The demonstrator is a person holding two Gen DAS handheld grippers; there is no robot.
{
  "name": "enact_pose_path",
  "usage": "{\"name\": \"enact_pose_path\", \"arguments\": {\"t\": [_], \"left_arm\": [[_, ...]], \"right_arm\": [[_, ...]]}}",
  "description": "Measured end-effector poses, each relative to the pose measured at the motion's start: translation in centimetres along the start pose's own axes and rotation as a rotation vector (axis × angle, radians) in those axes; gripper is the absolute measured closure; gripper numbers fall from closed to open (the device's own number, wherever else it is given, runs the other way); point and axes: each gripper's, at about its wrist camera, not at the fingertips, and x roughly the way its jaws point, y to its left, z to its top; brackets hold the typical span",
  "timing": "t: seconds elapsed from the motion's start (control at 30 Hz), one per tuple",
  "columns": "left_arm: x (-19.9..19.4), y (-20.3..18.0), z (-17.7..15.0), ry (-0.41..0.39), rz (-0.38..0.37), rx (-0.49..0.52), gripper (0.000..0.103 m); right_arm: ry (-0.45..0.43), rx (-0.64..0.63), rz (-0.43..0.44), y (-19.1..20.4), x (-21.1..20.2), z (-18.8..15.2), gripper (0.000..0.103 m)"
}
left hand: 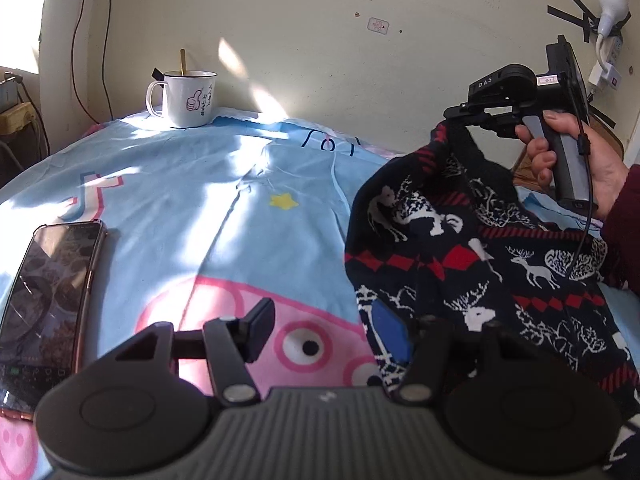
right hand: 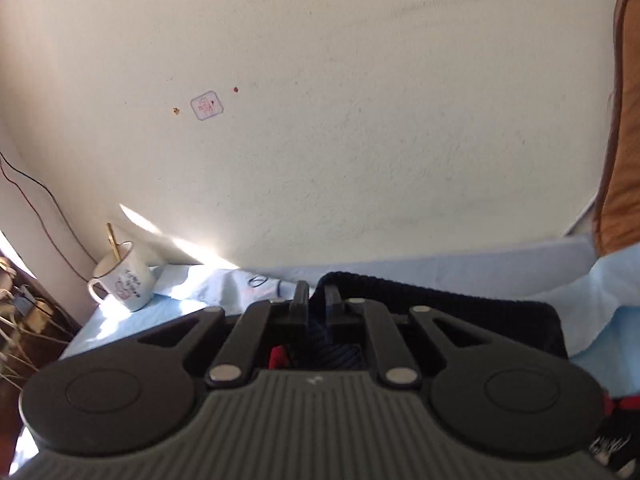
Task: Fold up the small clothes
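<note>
A small dark knit sweater (left hand: 472, 256) with white reindeer and red diamond bands lies on the right of a light blue cartoon sheet (left hand: 224, 208). My right gripper (left hand: 454, 120) is shut on its ribbed upper edge and holds that edge lifted off the sheet. In the right wrist view the right gripper (right hand: 317, 294) pinches the dark ribbed fabric (right hand: 420, 288). My left gripper (left hand: 326, 328) is open, low over the sheet at the sweater's near left edge. Its right finger is over the sweater.
A phone (left hand: 48, 304) lies on the sheet at the left. A white mug (left hand: 188, 98) with a spoon stands at the back by the wall. Cables hang at the far left. A power strip and lamp (left hand: 610, 12) are on the wall at the right.
</note>
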Motion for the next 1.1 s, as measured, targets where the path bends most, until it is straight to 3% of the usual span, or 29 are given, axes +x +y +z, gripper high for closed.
{"name": "enact_pose_path", "arguments": {"t": [0.07,0.2,0.33,0.47,0.57,0.7,0.73,0.8,0.87,0.93,0.97,1.1], "left_arm": [[1.1,-0.1,0.3,0.021,-0.021,-0.004,0.048],[3.3,-0.7,1.1,0.055,-0.061,-0.002,0.054],[5.1,-2.0,1.8,0.101,-0.096,0.005,0.093],[5.4,-2.6,3.2,0.095,-0.082,0.015,0.094],[3.8,-0.9,6.0,0.029,-0.048,-0.020,0.094],[1.9,2.1,10.3,-0.102,0.182,-0.042,0.095],[1.8,3.1,11.3,-0.115,0.241,-0.056,0.095],[2.8,5.0,12.9,-0.075,0.284,-0.075,0.094],[5.2,5.2,13.5,0.006,0.351,-0.047,0.087],[6.4,4.4,13.4,0.024,0.411,-0.008,0.075],[6.4,3.7,13.3,0.002,0.410,0.016,0.074],[5.7,0.9,13.2,-0.084,0.350,0.075,0.055]], "right_arm": [[-0.003,-0.054,0.011,0.2,-1.7,-1.8,0.059],[0.052,-0.085,0.098,-1.4,-6.1,-5.8,0.056],[0.068,-0.100,0.105,-3.3,-9.5,-9.9,0.053],[0.064,-0.081,0.011,-5.5,-9.2,-13.0,0.048],[0.012,0.016,0.057,-7.2,-9.5,-13.2,0.049],[-0.022,0.056,0.058,-7.8,-10.0,-13.2,0.048],[-0.023,0.060,0.061,-8.0,-10.2,-13.4,0.048],[-0.021,0.069,0.065,-8.0,-10.1,-13.5,0.048],[-0.022,0.073,0.070,-8.2,-10.1,-13.7,0.048],[-0.028,0.077,0.071,-8.3,-10.3,-13.7,0.048],[-0.033,0.080,0.073,-8.4,-10.5,-13.8,0.047],[-0.056,0.103,0.092,-8.8,-11.1,-13.7,0.043]]}}
